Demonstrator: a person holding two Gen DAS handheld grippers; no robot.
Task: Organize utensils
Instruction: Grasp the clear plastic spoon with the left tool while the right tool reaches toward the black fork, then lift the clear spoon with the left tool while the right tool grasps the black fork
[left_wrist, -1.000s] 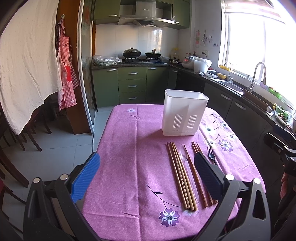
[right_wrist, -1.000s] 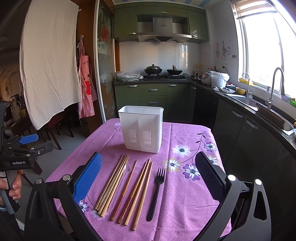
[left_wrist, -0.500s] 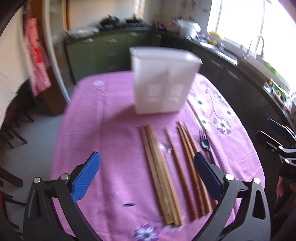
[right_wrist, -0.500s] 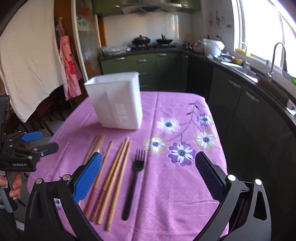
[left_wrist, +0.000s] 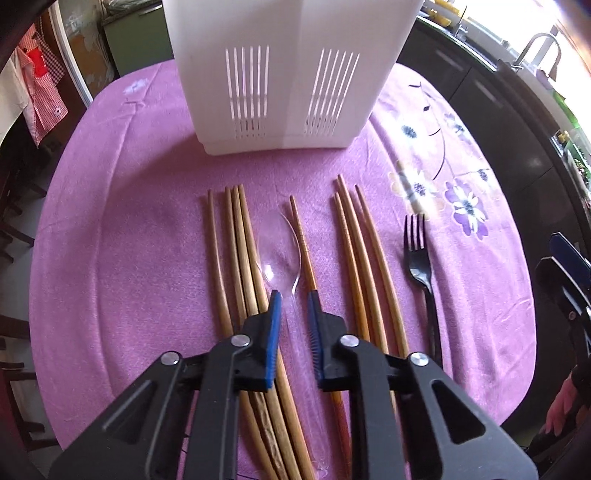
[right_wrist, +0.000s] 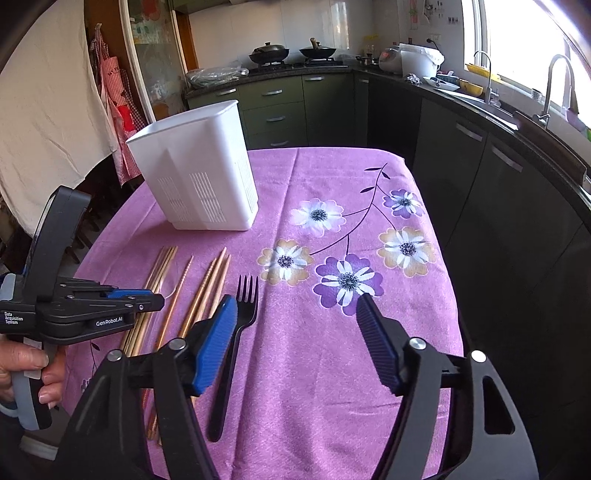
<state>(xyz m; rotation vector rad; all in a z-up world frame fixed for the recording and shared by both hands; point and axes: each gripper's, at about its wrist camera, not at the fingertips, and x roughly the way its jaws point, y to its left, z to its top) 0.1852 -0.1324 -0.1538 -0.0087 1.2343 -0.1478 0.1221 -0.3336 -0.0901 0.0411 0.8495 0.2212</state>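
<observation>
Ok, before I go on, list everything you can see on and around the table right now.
Utensil holder: one, white, slotted, far end of the table.
Chopsticks: about eight, brown wood, lying flat: four left, one middle, three right.
Spoon: one, clear plastic, between the left group and the single chopstick.
Fork: one, black, right of the chopsticks.
Tablecloth: one, purple with flowers, covering the table.
Woks: two, black, on the stove behind.
Left gripper: black with blue pads, narrowed around the spoon's handle, not clearly clamped.
Right gripper: wide open above the cloth, beside the fork.
</observation>
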